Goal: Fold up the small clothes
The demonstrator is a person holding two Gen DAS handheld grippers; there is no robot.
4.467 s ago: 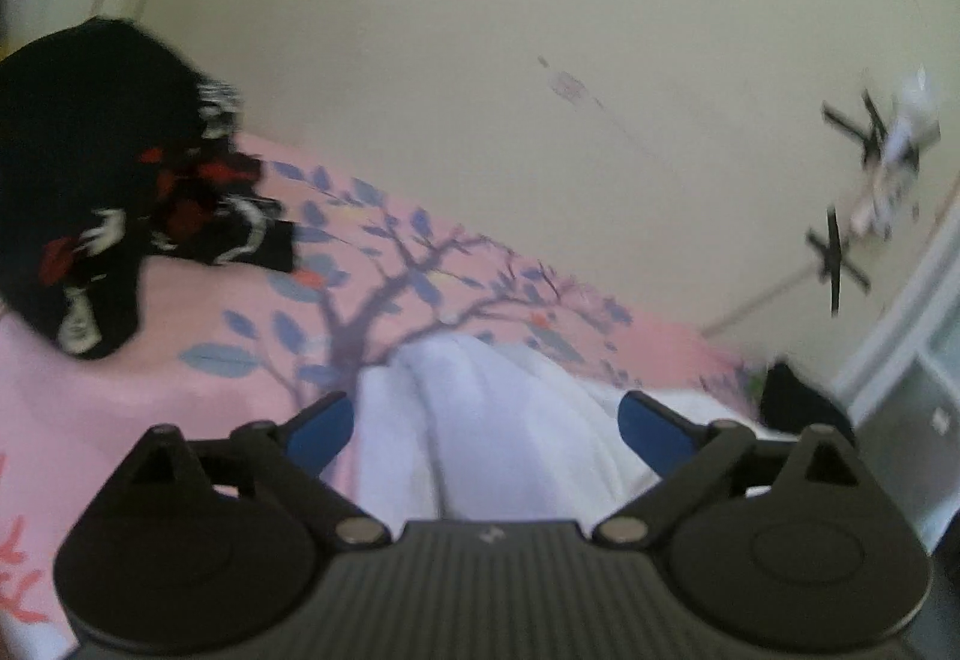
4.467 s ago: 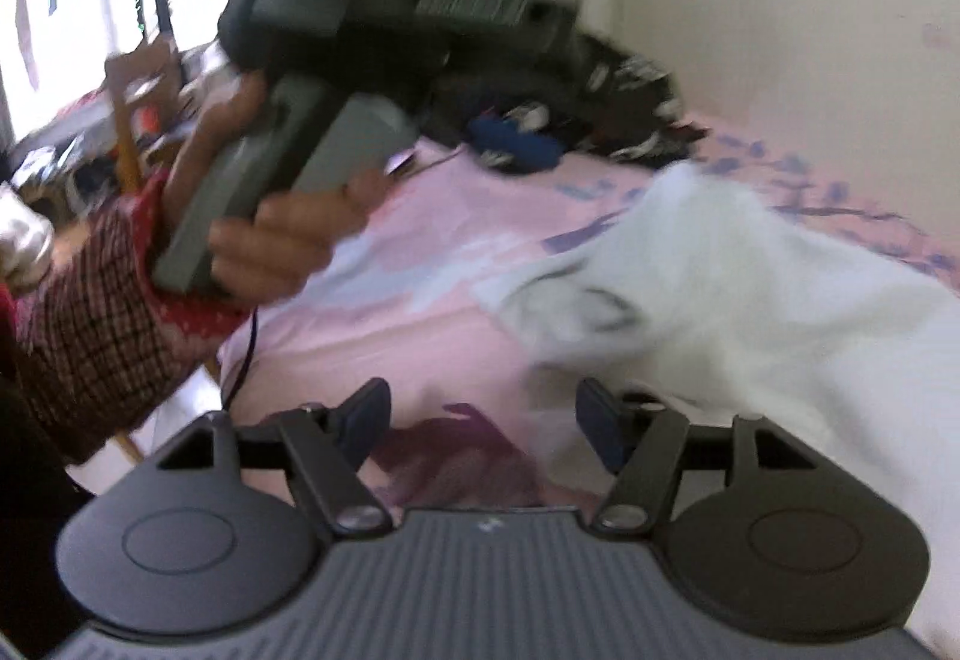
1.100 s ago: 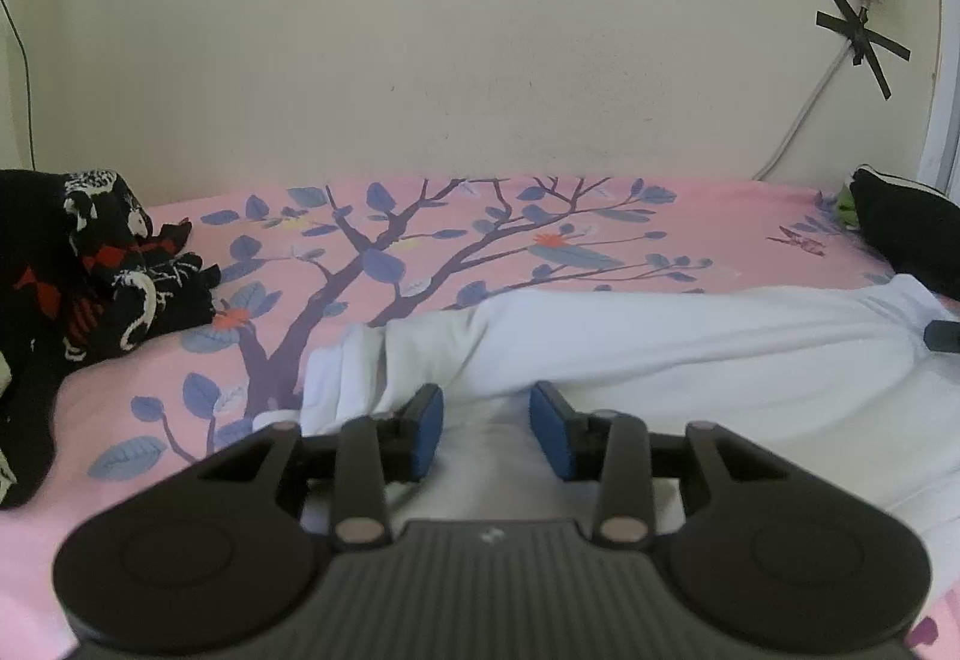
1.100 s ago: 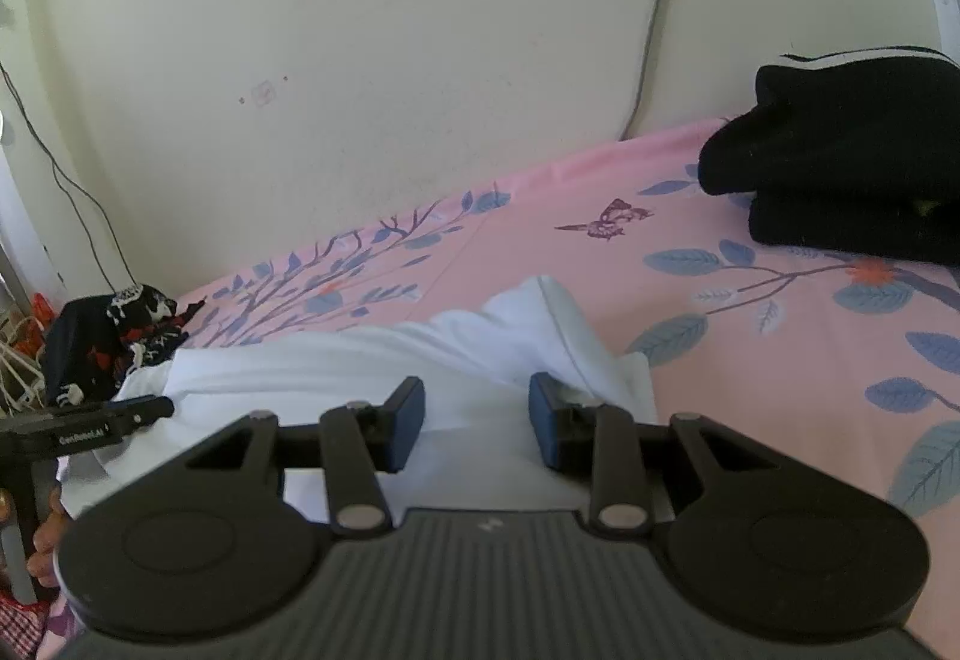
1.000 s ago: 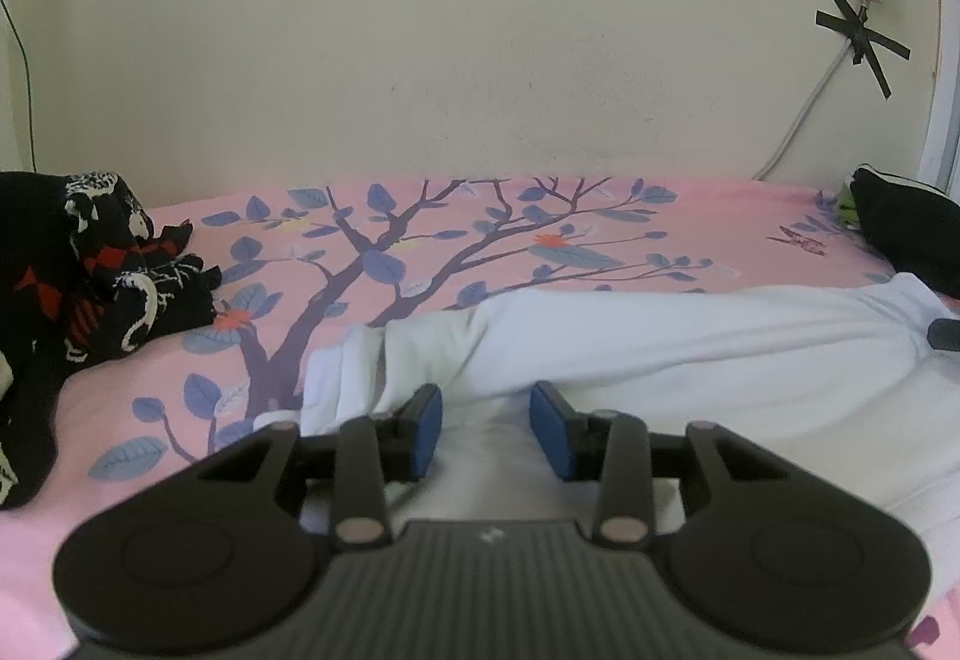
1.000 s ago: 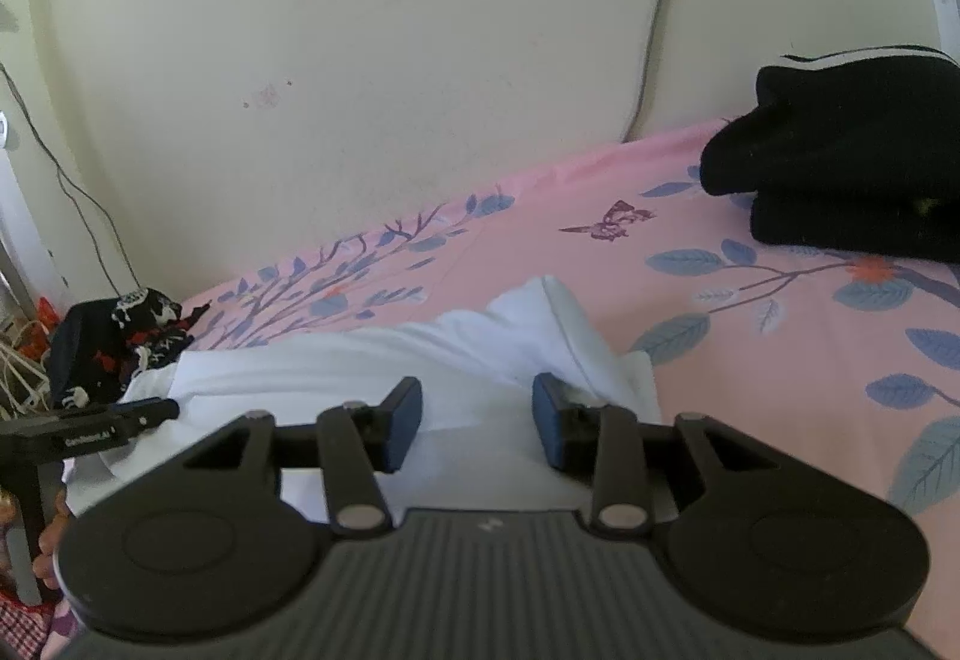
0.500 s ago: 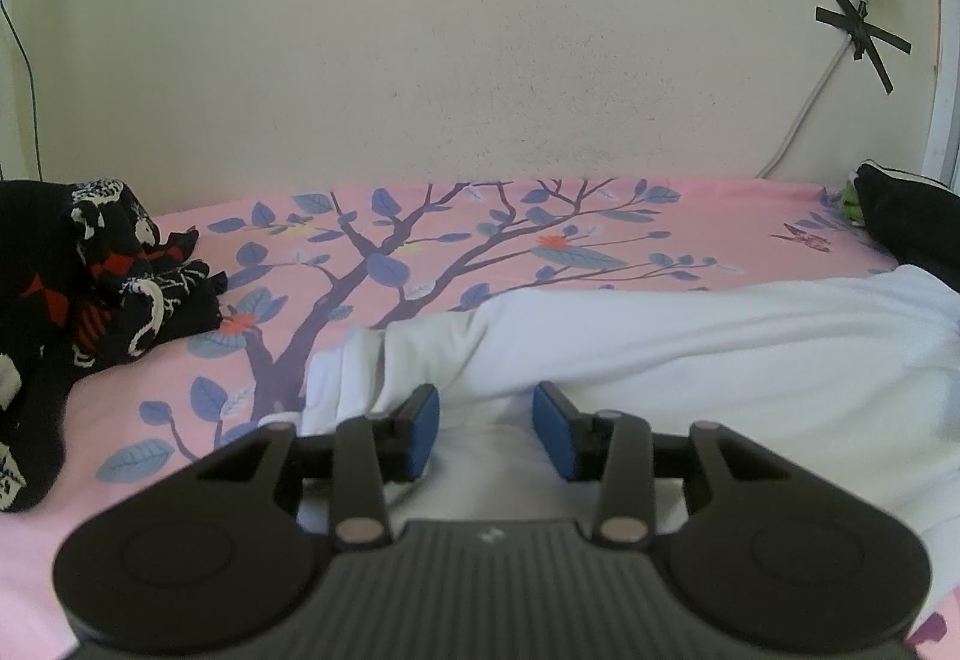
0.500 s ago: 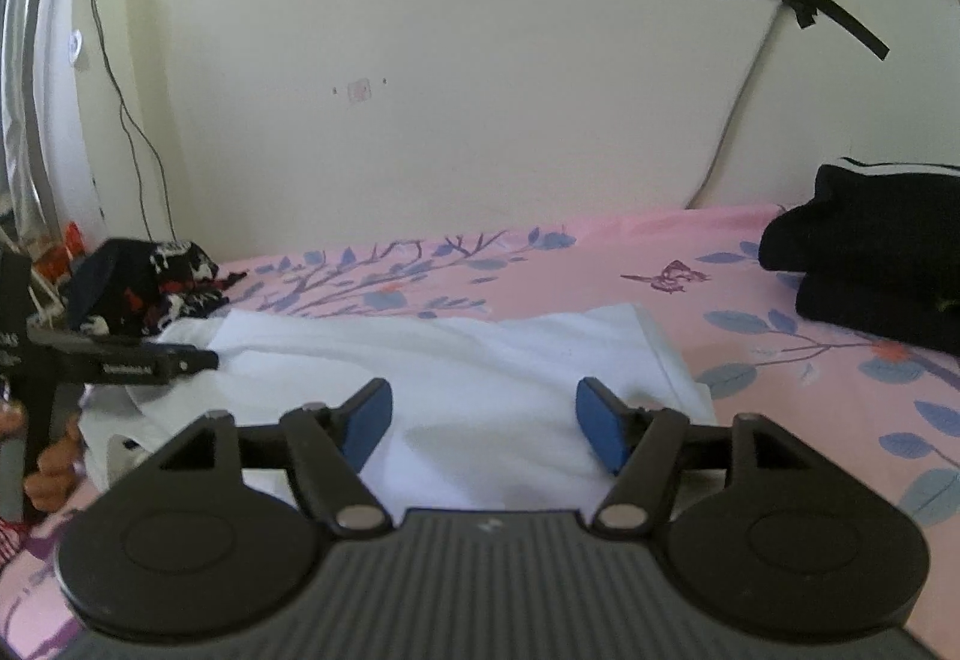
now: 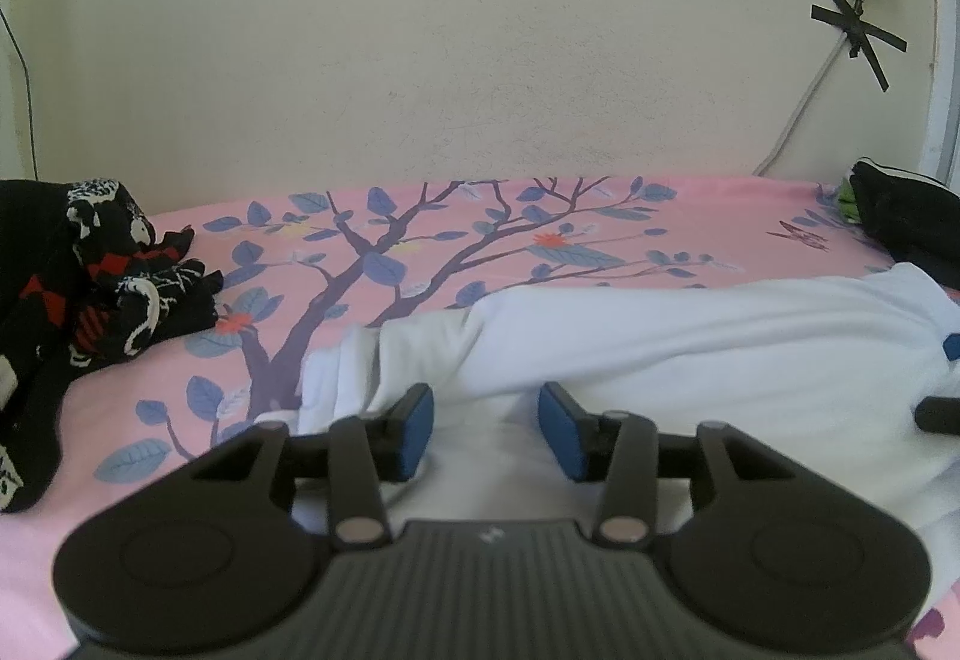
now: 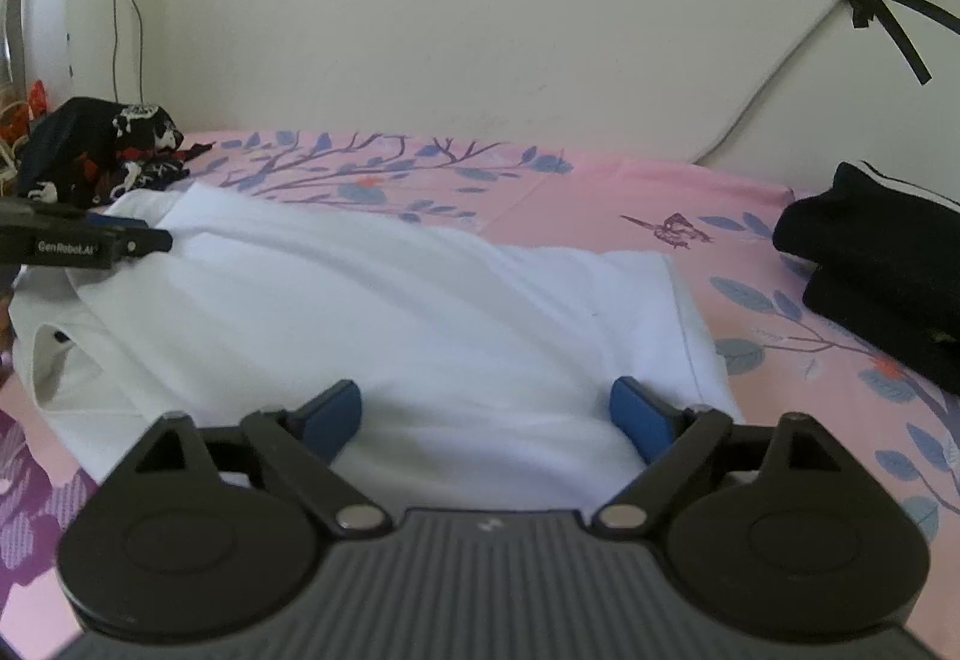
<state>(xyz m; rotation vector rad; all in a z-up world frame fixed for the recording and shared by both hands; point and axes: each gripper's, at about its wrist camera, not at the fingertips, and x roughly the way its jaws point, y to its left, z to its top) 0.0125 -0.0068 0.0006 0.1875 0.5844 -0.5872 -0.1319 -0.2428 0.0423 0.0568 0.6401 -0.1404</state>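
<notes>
Now white garment (image 10: 420, 312) flat under right gripper (image 10: 486, 414), fingers just spreading wide, unclamped; left gripper (image 9: 485, 429) fingers apart.

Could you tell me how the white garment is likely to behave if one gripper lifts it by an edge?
The white garment lies in soft ridges, so it would probably drape limply. It looks thin, so likely light. Its folded layers would probably slide apart when lifted.

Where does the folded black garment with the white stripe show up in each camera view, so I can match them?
Left wrist: folded black garment at far right edge, beyond the white garment.
Right wrist: right side, on the pink sheet.
Shared landmark: black tape cross on the wall.
</notes>
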